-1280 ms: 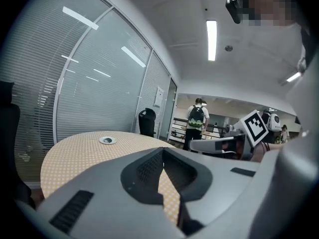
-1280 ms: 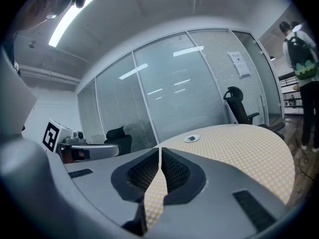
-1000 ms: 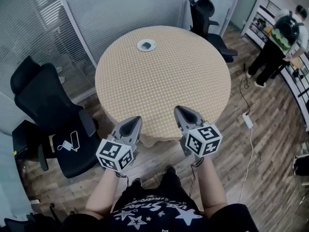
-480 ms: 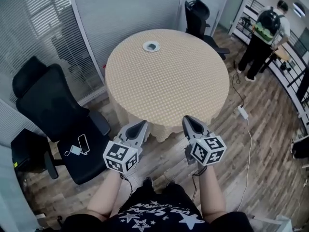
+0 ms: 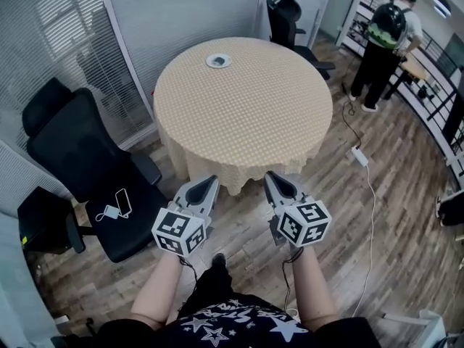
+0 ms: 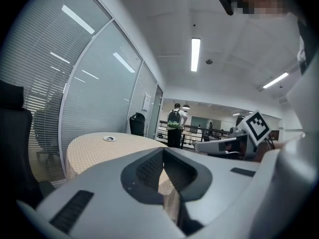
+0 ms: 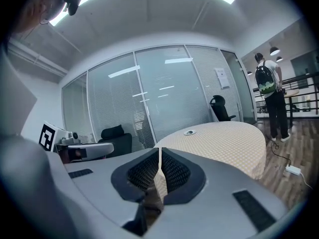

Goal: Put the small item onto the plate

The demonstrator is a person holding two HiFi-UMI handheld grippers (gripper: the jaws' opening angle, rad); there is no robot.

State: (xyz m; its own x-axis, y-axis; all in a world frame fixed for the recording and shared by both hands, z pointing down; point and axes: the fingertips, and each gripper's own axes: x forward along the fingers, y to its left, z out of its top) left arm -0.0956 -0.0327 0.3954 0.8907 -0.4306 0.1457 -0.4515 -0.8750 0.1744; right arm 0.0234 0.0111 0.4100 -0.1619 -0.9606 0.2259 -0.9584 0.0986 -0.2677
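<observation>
A small white plate [image 5: 219, 61] lies at the far side of the round table [image 5: 246, 114], which has a tan checked cloth. A dark spot shows at the plate's middle; it is too small to tell what it is. My left gripper [image 5: 211, 182] and right gripper [image 5: 270, 176] hang side by side over the wooden floor, short of the table's near edge. Both are shut with nothing between the jaws. The left gripper view has the plate [image 6: 109, 138] far beyond its shut jaws [image 6: 163, 151]. The right gripper view shows the plate [image 7: 189, 132] past its shut jaws [image 7: 159, 151].
A black office chair [image 5: 80, 158] with a phone and cable [image 5: 116, 204] on its seat stands left of the table. Another chair [image 5: 286, 13] is behind the table. A person with a backpack [image 5: 384, 31] stands far right. A power strip [image 5: 359, 154] lies on the floor.
The view has drawn back from the table: the grippers' tips, which overlapped its near edge, now hang over the floor. Both stay shut. The person at the back right has shifted.
</observation>
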